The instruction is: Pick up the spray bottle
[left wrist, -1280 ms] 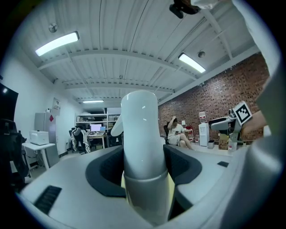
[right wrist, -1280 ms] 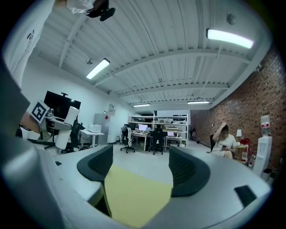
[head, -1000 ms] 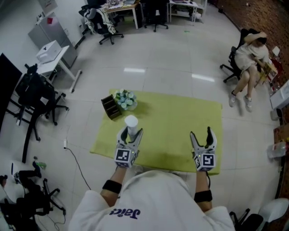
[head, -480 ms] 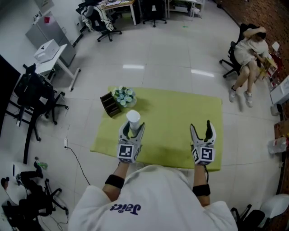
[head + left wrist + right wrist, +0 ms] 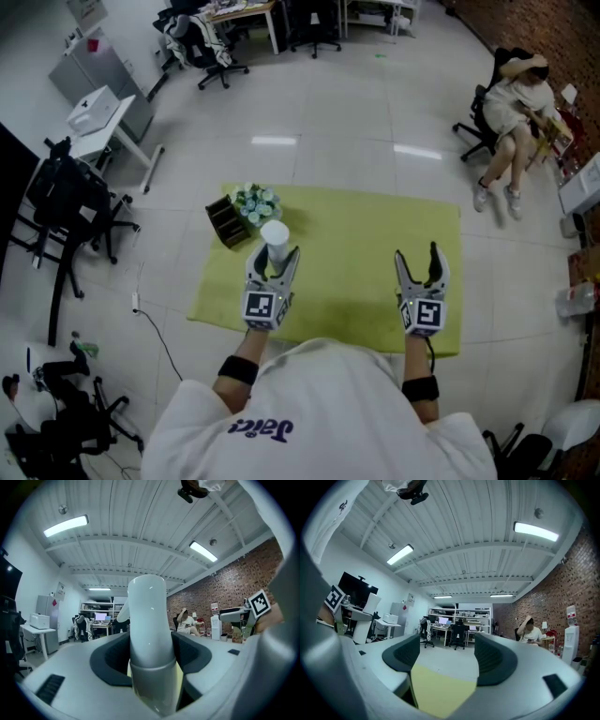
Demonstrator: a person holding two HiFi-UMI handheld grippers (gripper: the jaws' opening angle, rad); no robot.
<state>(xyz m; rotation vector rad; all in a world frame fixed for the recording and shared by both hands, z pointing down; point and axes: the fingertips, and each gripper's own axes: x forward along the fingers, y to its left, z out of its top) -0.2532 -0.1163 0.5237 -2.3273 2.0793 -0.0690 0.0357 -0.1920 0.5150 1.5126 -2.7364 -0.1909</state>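
The spray bottle (image 5: 275, 240), white with a rounded top, stands upright between the jaws of my left gripper (image 5: 272, 266) over the near left part of the yellow-green table (image 5: 366, 239). In the left gripper view the bottle (image 5: 149, 634) fills the gap and both dark pads (image 5: 112, 660) press on its sides, so my left gripper (image 5: 150, 660) is shut on it. My right gripper (image 5: 421, 268) hovers over the near right part of the table. Its jaws stand apart in the right gripper view, with only the table top (image 5: 436, 686) showing between them.
A bunch of pale flowers (image 5: 258, 202) and a dark slotted box (image 5: 228, 222) sit at the table's far left corner. A person sits on an office chair (image 5: 516, 108) at the far right. Black chairs (image 5: 75, 202) and desks stand to the left.
Both grippers have drifted a little forward over the table, the left one carrying the bottle with it. Neither gripper's jaws have changed.
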